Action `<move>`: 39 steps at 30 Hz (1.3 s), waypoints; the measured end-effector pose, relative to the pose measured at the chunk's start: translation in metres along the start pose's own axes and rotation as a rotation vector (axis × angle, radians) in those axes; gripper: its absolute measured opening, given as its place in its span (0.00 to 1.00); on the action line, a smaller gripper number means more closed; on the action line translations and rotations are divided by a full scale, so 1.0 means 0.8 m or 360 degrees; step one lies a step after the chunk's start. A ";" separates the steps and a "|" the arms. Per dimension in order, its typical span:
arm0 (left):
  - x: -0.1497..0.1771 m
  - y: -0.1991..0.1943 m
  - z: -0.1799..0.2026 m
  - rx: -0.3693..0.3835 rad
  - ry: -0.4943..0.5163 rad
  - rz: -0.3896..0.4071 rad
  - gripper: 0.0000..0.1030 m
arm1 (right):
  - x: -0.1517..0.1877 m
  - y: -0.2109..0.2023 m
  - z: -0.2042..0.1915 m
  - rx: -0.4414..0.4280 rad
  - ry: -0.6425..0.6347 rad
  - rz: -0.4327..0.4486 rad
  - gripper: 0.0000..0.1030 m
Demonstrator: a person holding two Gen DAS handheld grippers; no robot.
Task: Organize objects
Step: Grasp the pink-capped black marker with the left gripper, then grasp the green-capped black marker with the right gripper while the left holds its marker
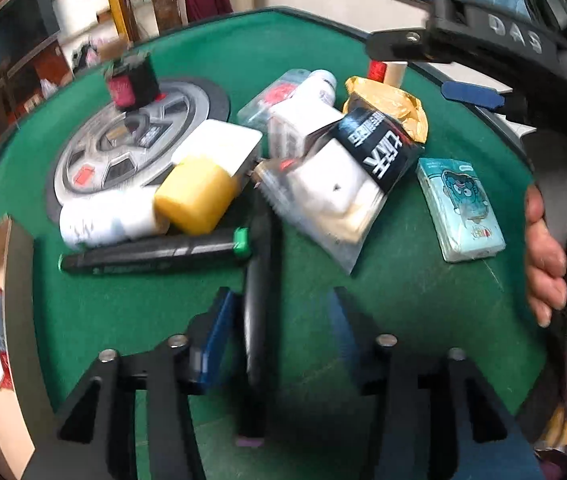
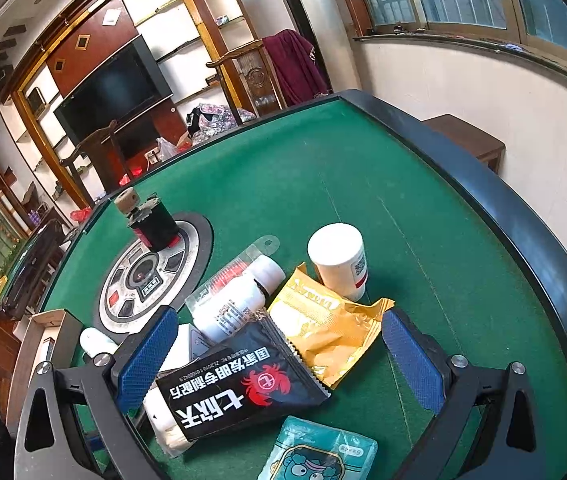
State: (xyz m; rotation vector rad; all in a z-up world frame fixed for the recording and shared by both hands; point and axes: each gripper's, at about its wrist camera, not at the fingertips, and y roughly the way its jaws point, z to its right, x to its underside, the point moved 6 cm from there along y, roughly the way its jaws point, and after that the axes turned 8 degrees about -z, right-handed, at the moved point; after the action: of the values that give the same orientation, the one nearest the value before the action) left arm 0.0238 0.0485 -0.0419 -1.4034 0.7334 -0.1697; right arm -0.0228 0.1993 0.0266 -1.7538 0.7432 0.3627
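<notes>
Left wrist view: my left tongs [image 1: 279, 320] half open, dark pen [image 1: 257, 300] between pads, touching left pad only, grip not sure. Pen long axis runs along tongs, away toward pile. Black marker [image 1: 155, 258] lies crosswise just beyond. My right tongs [image 2: 279, 356] wide open, empty, above black packet [image 2: 243, 384]. Green surface [image 2: 323, 168], shelves and window behind.

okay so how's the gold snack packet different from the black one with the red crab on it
The gold packet is plain yellow-gold with faint lettering; the black packet carries bold white characters and a red crab. The gold packet lies flat on the green felt, while the black packet rests tilted on top of other items and overlaps the gold packet's edge. Both are sealed pouches with zigzag-cut ends.
</notes>
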 end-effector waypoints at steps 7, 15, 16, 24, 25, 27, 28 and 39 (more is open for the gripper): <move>0.014 -0.012 -0.024 0.0100 -0.0159 0.0060 0.14 | -0.002 -0.001 0.002 0.0034 -0.0016 0.0022 1.00; 0.071 -0.124 -0.077 0.0332 -0.0462 0.0439 0.14 | -0.002 -0.004 -0.006 0.0032 -0.0073 0.0067 1.00; 0.082 -0.141 -0.087 0.0342 -0.0497 0.0493 0.14 | -0.003 -0.008 -0.010 0.0014 -0.0094 0.0091 1.00; 0.172 -0.220 -0.158 0.0275 -0.0709 0.0731 0.14 | 0.036 -0.022 -0.153 -0.0399 -0.0538 -0.0251 1.00; 0.183 -0.225 -0.162 0.0278 -0.0739 0.0746 0.14 | 0.047 -0.016 -0.176 -0.0421 -0.0619 -0.0321 0.99; 0.199 -0.226 -0.175 0.0292 -0.0811 0.0760 0.14 | 0.071 0.002 -0.220 -0.0406 -0.0794 -0.0452 0.97; 0.210 -0.228 -0.181 0.0295 -0.0843 0.0764 0.14 | 0.081 0.012 -0.234 -0.0382 -0.0862 -0.0501 0.95; 0.263 -0.246 -0.220 0.0218 -0.1021 0.0818 0.14 | 0.127 0.104 -0.263 -0.0220 -0.0932 -0.0822 0.74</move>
State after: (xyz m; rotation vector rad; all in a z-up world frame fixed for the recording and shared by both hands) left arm 0.1489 -0.2459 0.0662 -1.0092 0.5040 0.5986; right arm -0.0265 -0.0422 -0.0295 -1.7652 -0.1571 0.5427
